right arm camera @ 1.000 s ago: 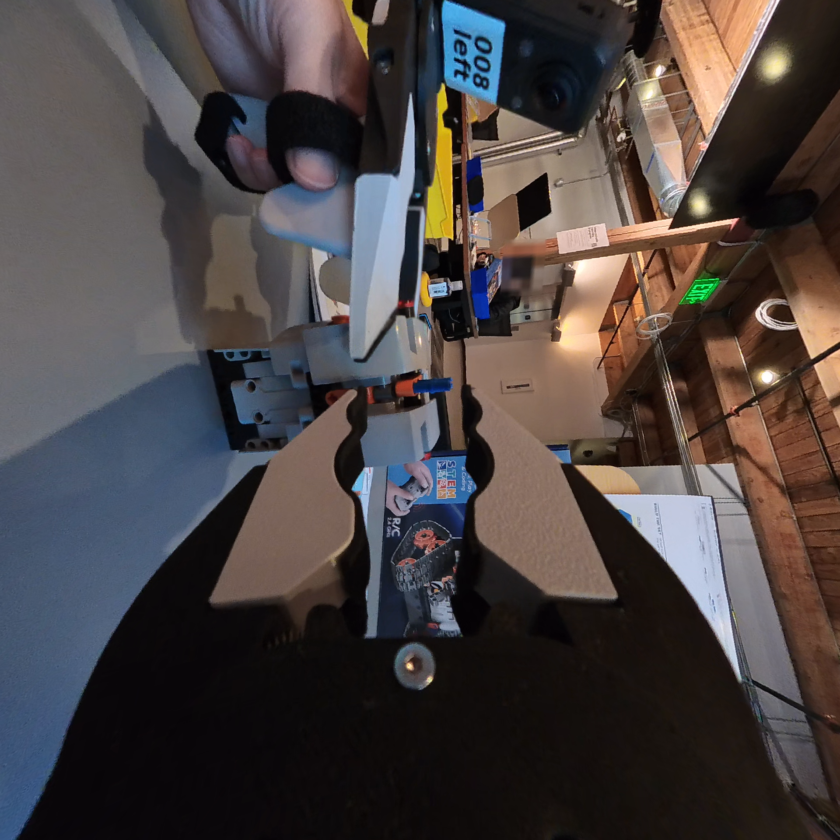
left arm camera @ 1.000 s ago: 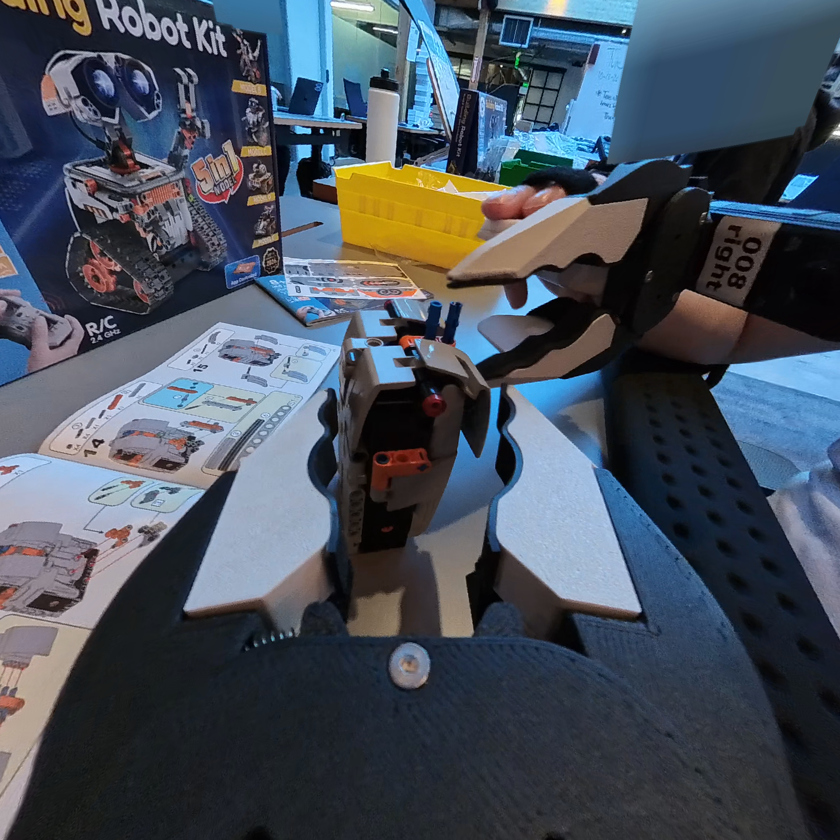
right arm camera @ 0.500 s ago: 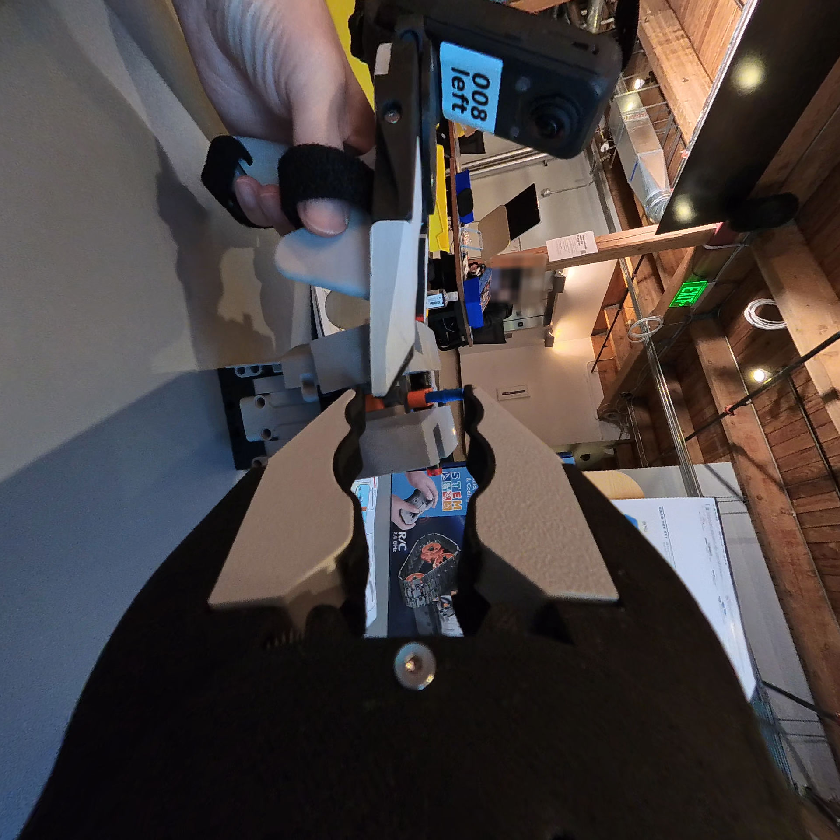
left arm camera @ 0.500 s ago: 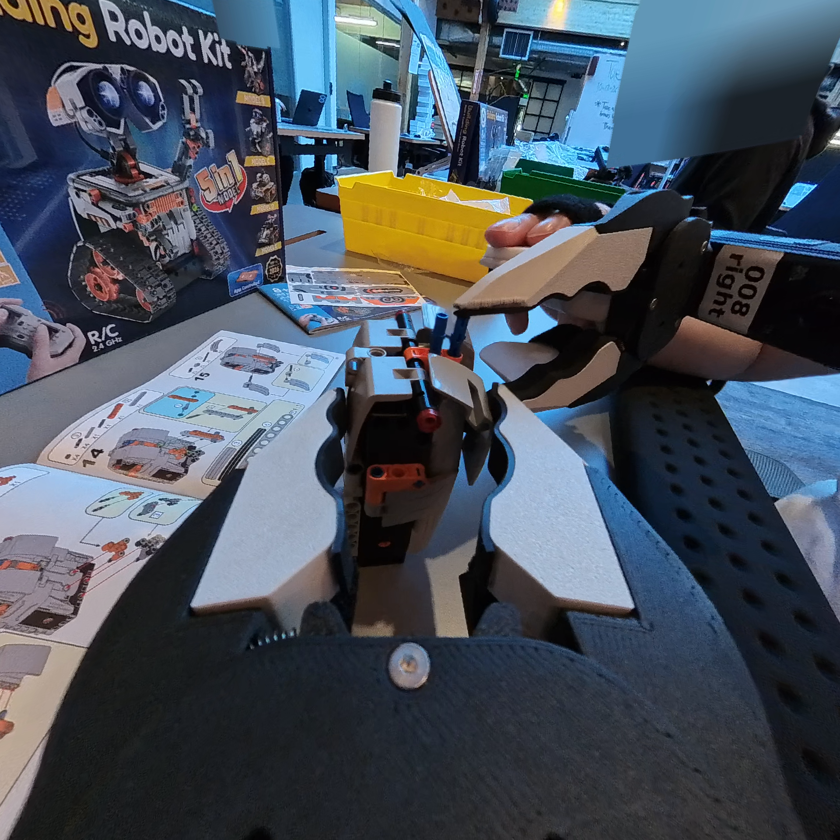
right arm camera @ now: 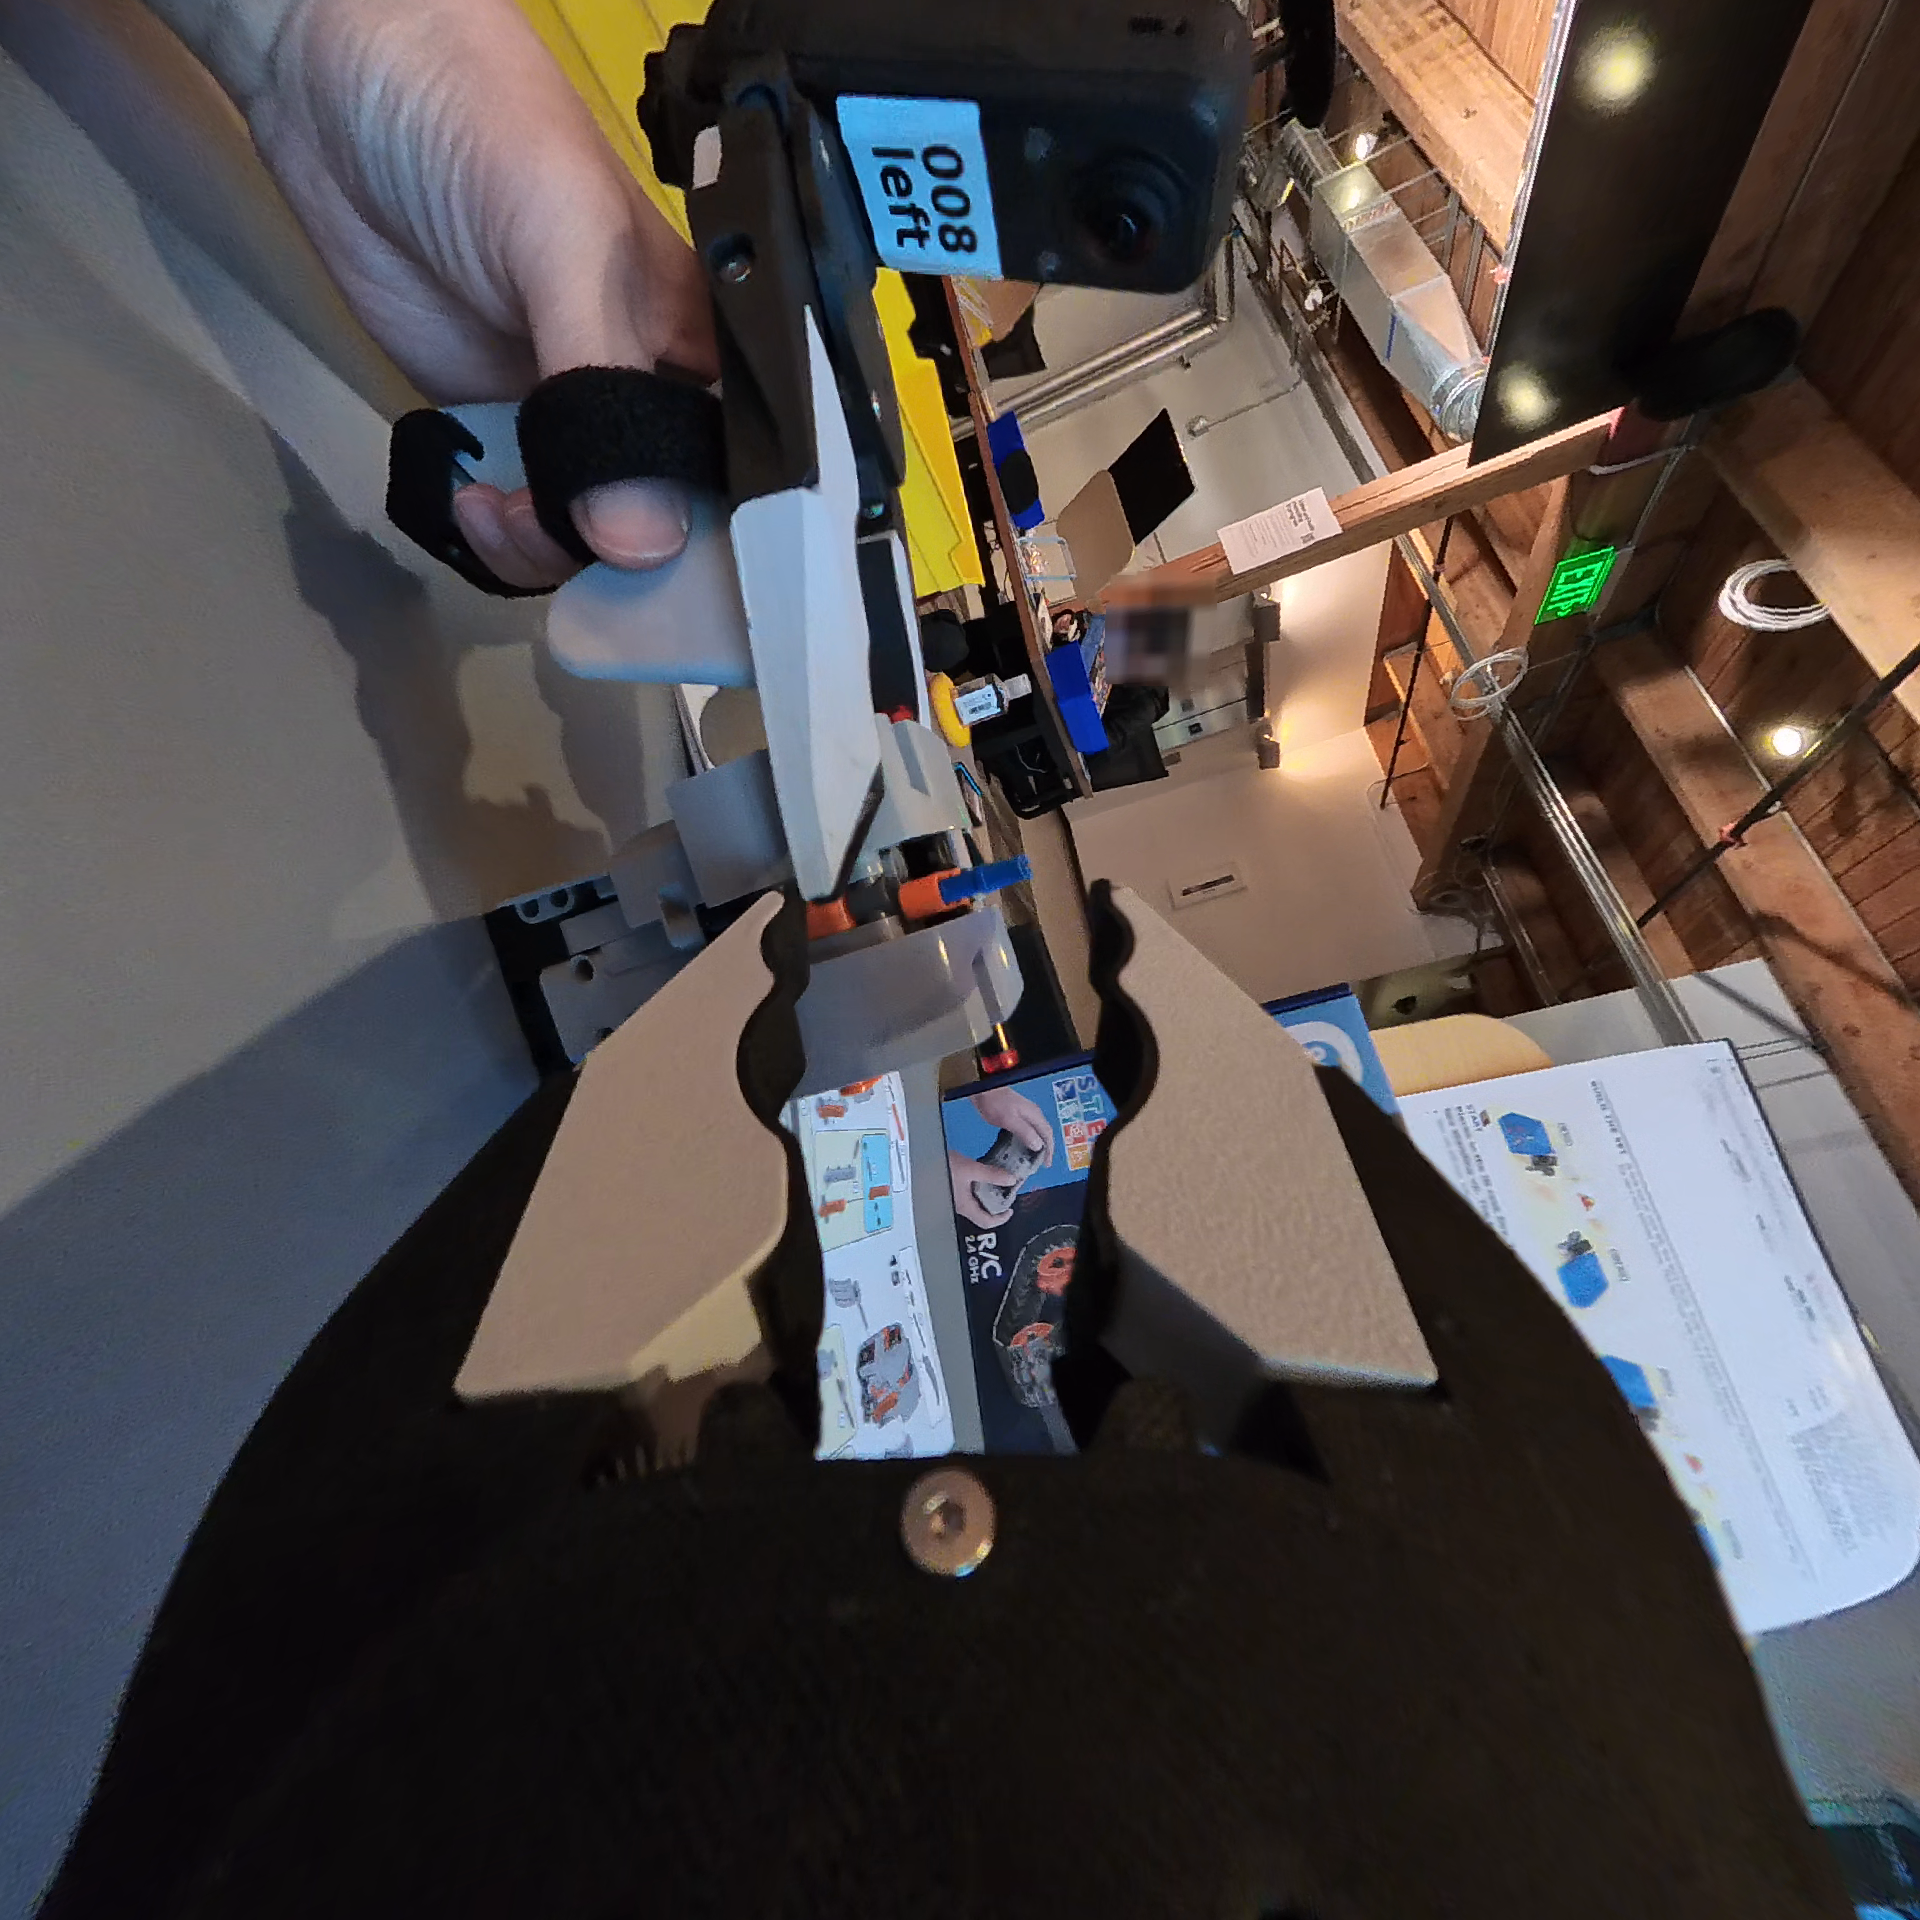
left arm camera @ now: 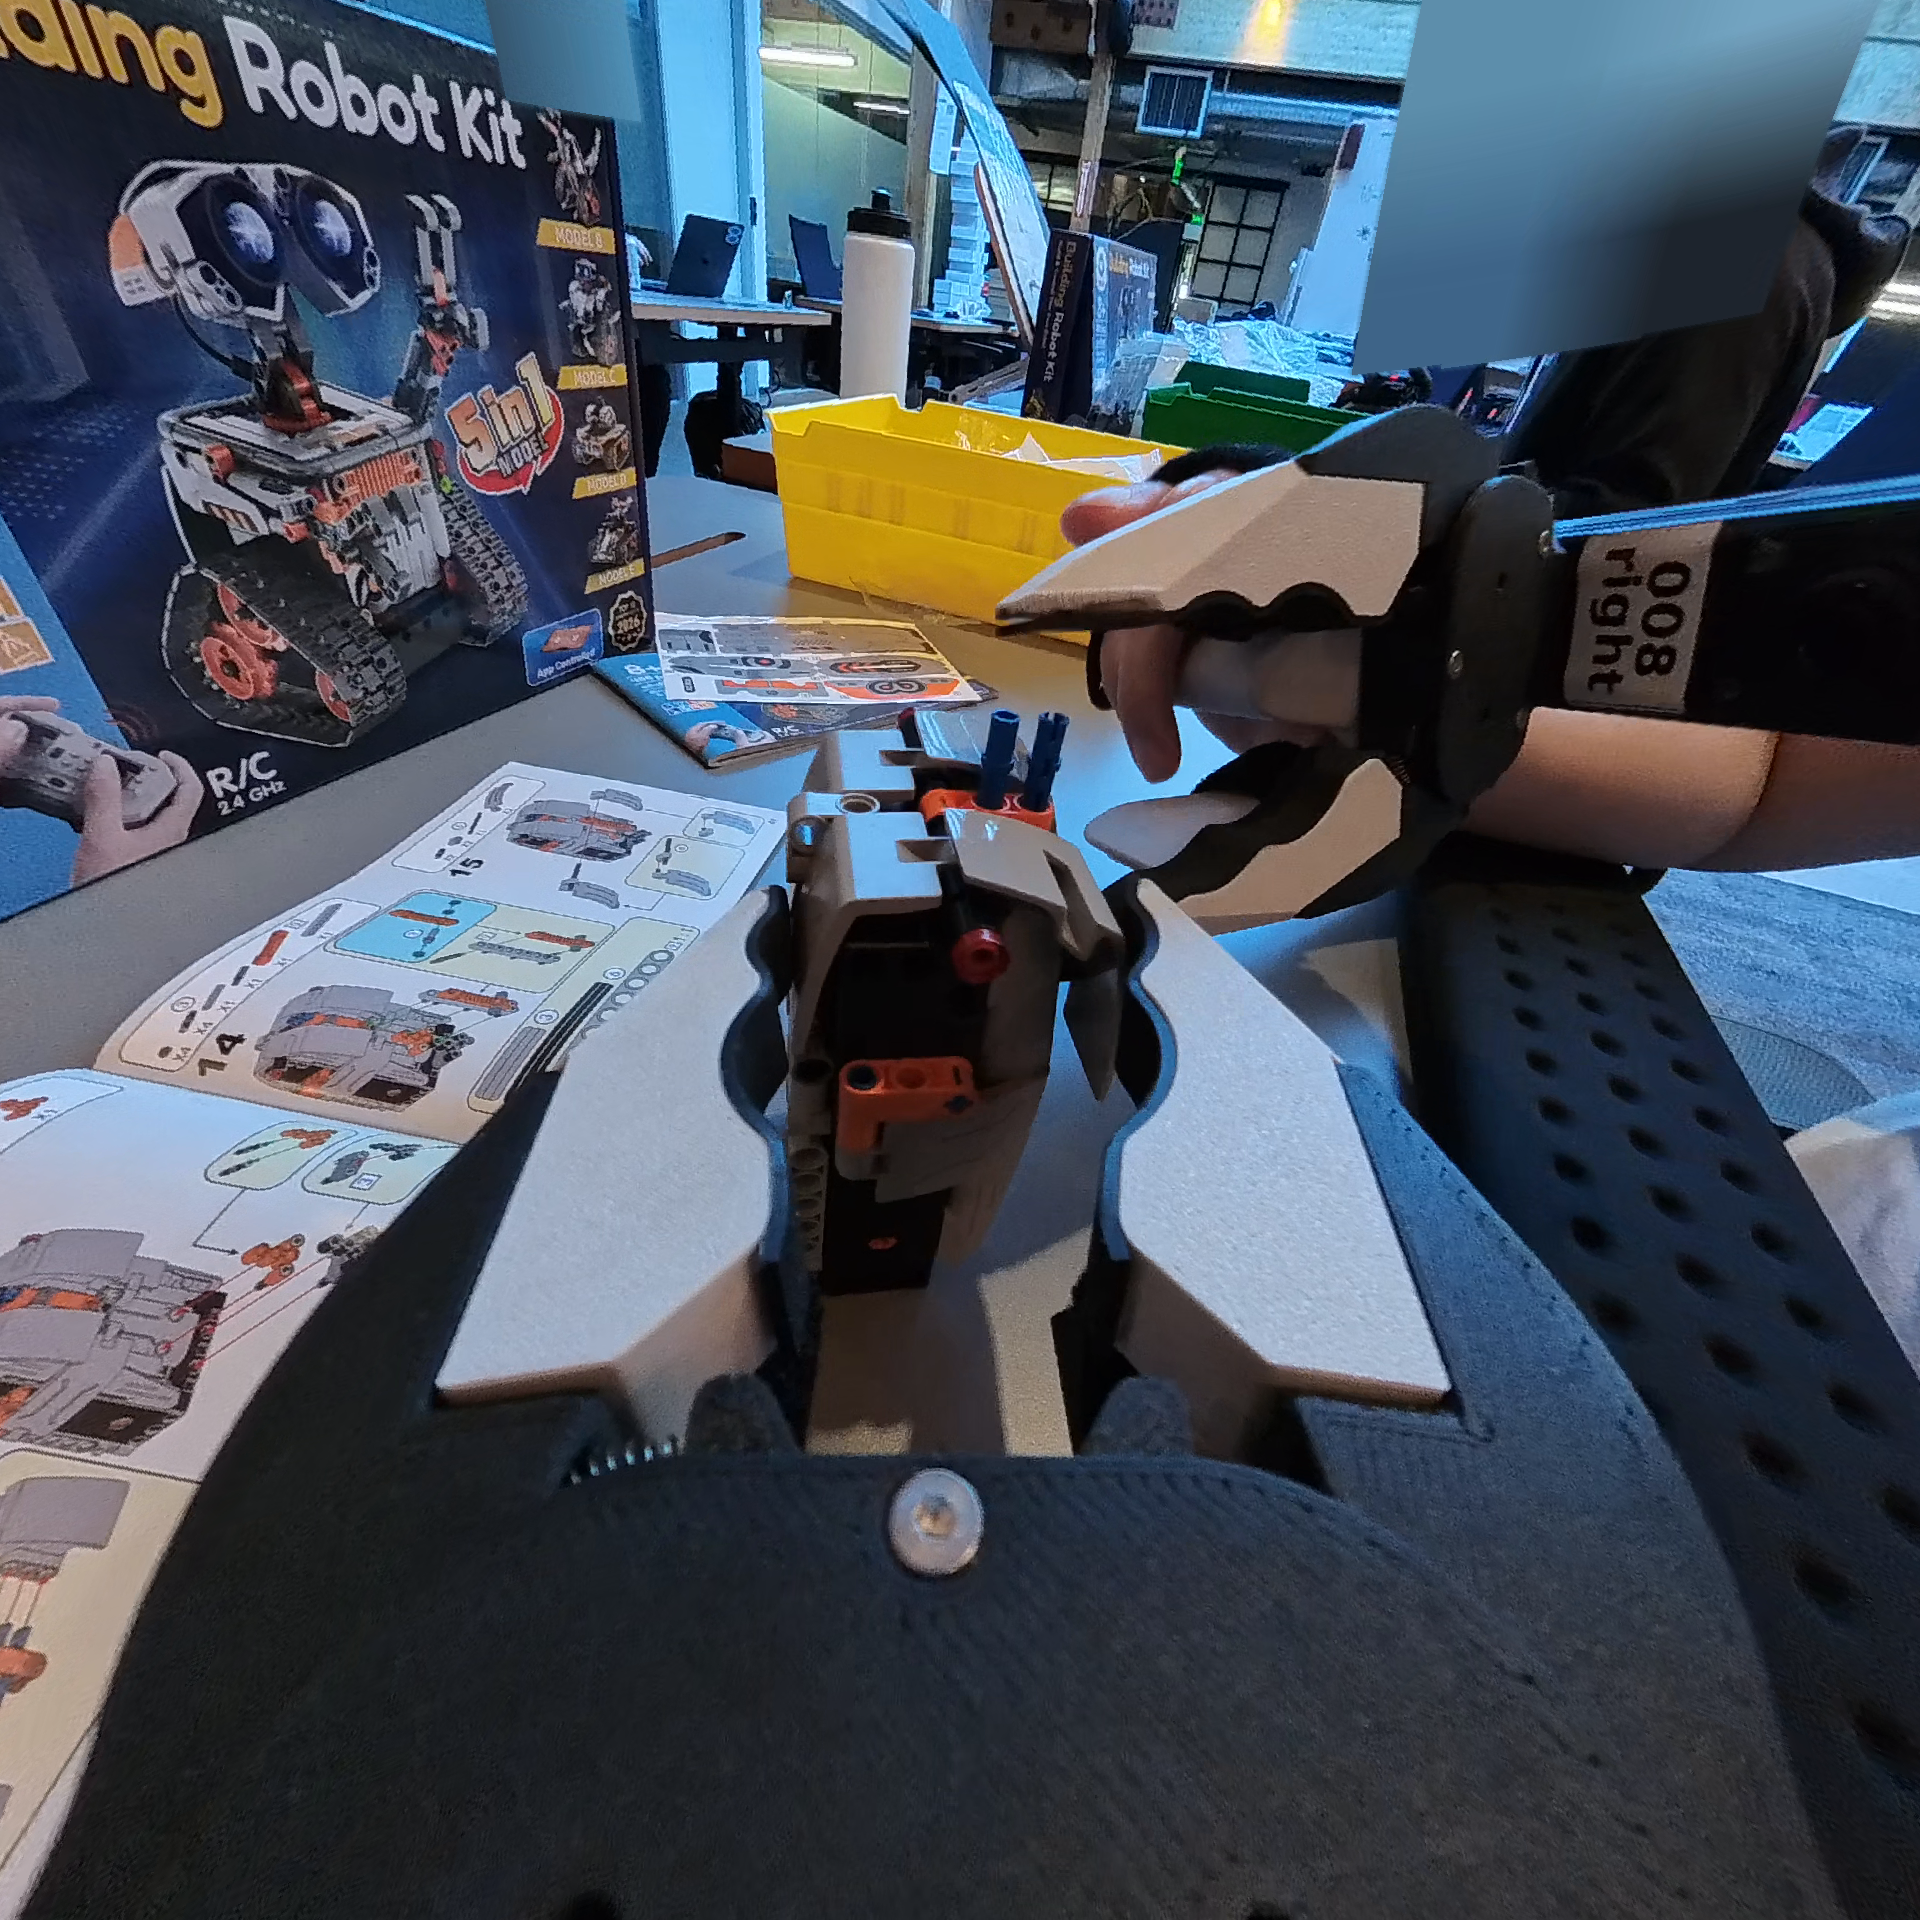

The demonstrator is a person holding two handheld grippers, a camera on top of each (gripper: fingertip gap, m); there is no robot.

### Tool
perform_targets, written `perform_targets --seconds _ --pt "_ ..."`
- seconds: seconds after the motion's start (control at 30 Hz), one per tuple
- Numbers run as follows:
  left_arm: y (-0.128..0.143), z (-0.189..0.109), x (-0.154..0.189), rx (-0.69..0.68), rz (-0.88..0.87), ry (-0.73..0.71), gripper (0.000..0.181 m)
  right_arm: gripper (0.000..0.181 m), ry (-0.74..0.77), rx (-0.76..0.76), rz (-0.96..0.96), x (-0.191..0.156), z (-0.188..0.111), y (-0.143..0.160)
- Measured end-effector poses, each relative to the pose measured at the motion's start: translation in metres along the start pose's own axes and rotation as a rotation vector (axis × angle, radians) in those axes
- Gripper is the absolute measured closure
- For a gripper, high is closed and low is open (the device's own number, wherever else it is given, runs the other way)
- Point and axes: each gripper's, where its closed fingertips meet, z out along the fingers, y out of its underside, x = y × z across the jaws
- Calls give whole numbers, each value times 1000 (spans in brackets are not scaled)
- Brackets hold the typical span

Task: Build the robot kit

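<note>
The left gripper (left arm camera: 940,1023) is clamping a grey, black and orange brick-built robot module (left arm camera: 914,1029) between its two pale fingers (left arm camera: 644,1132), holding it upright just above the grey table (left arm camera: 343,831). The left finger is pressing flat against the module's grey side, and the right finger is meeting a slanted grey panel on the other side. Two blue pins (left arm camera: 1023,758) are sticking up from an orange block at the top of the module, and a red-tipped peg is facing the camera lower down.

The right gripper (left arm camera: 1122,717) is reaching in from the right, turned on its side, with its fingers spread apart and nothing between them. Its lower finger is sitting just beside the module's upper right corner; its upper finger is hanging above and beyond the blue pins. In the right wrist view, that same gripper (right arm camera: 940,925) is gaping wide, with the module's grey panel (right arm camera: 904,987) lying in the gap near the left finger.

An open instruction booklet (left arm camera: 416,987) is lying on the table to the left of the module. Behind it a robot kit box (left arm camera: 312,416) is standing upright. Beyond the module a sticker sheet (left arm camera: 810,665) is resting on a thin manual, and farther back a yellow bin (left arm camera: 914,499) is sitting on the table.
</note>
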Motion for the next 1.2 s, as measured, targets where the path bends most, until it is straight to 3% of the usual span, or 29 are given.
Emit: perform_targets --seconds 0.73,1.2 --pt "1 -2 -7 5 -57 -25 123 133 27 16 21 -2 1 3" --pt "-2 -3 -2 33 -109 35 119 132 -16 33 1 -2 3 3"
